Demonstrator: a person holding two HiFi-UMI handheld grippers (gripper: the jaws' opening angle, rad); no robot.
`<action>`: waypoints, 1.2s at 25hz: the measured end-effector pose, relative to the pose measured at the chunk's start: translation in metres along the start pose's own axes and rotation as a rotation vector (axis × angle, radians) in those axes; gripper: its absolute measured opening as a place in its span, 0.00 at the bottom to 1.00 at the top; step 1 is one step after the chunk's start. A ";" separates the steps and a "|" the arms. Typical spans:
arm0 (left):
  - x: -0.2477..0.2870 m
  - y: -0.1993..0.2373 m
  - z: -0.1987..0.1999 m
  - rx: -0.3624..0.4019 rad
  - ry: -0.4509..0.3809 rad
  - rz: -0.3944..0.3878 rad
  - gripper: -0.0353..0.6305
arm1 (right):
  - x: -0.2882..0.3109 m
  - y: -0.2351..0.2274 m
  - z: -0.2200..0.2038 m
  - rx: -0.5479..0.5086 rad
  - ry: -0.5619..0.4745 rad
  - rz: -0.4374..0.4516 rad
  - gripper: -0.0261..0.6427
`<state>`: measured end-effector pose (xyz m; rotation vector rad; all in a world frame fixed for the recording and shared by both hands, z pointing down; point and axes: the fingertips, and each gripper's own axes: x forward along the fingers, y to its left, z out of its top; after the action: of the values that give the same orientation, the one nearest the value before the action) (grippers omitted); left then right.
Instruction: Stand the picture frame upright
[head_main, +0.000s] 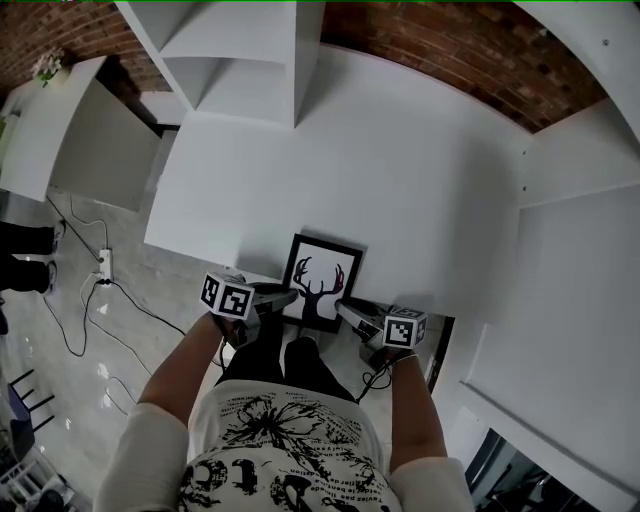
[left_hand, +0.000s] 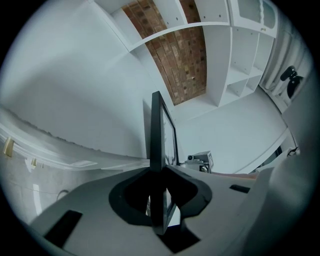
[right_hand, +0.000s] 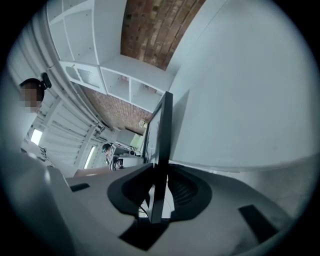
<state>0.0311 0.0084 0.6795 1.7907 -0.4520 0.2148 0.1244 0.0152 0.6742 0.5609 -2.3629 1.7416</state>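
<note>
Both grippers grip the picture frame at the near edge of a white table. The left gripper holds the frame's left side and the right gripper its right side. Each pair of jaws is part closed, with the pads pressed on the thin black border, which each gripper view shows edge-on. The frame's stag's-head print faces the head camera. White shelves and a brick wall stand beyond the table.
</note>
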 end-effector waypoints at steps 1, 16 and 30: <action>-0.001 -0.001 0.000 0.006 -0.002 0.008 0.19 | 0.000 -0.001 -0.002 0.001 0.000 -0.005 0.18; -0.013 -0.062 0.020 0.163 -0.064 0.010 0.19 | -0.034 0.050 0.022 -0.167 0.001 -0.017 0.18; -0.045 -0.121 0.079 0.331 -0.181 -0.018 0.19 | -0.041 0.113 0.086 -0.370 -0.006 0.017 0.18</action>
<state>0.0332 -0.0332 0.5342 2.1486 -0.5532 0.1202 0.1265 -0.0291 0.5331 0.4870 -2.6076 1.2583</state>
